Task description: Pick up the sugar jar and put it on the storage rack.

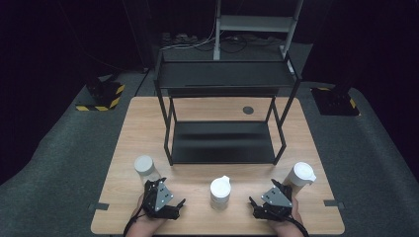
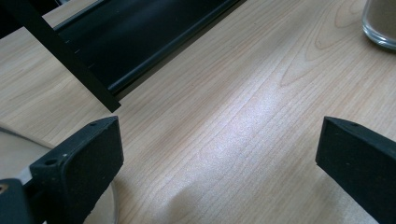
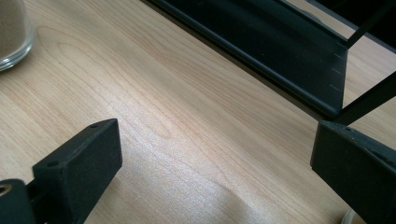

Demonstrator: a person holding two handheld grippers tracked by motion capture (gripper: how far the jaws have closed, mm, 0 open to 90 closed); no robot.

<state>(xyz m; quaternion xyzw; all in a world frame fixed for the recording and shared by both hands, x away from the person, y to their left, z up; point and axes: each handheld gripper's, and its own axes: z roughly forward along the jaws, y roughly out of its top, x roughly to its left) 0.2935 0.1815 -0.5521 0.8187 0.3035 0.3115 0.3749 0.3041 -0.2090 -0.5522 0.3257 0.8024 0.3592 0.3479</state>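
Observation:
Three glass jars with white lids stand along the table's front: a left jar (image 1: 146,168), a middle jar (image 1: 220,191) and a right jar (image 1: 300,177). My left gripper (image 1: 168,191) rests just below and right of the left jar, open, with only bare wood between its jaws (image 2: 219,130). The left jar's edge (image 2: 18,158) sits beside its left jaw and the middle jar (image 2: 380,23) is far off. My right gripper (image 1: 263,192) sits beside the right jar, open over bare wood (image 3: 217,128). The middle jar (image 3: 11,32) holds something pale brown.
A black two-tier metal shelf (image 1: 222,143) stands at the table's middle and back, its lower tray (image 2: 130,42) (image 3: 280,42) just ahead of both grippers. The wooden table (image 1: 197,111) ends close behind the hands. Grey carpet surrounds it.

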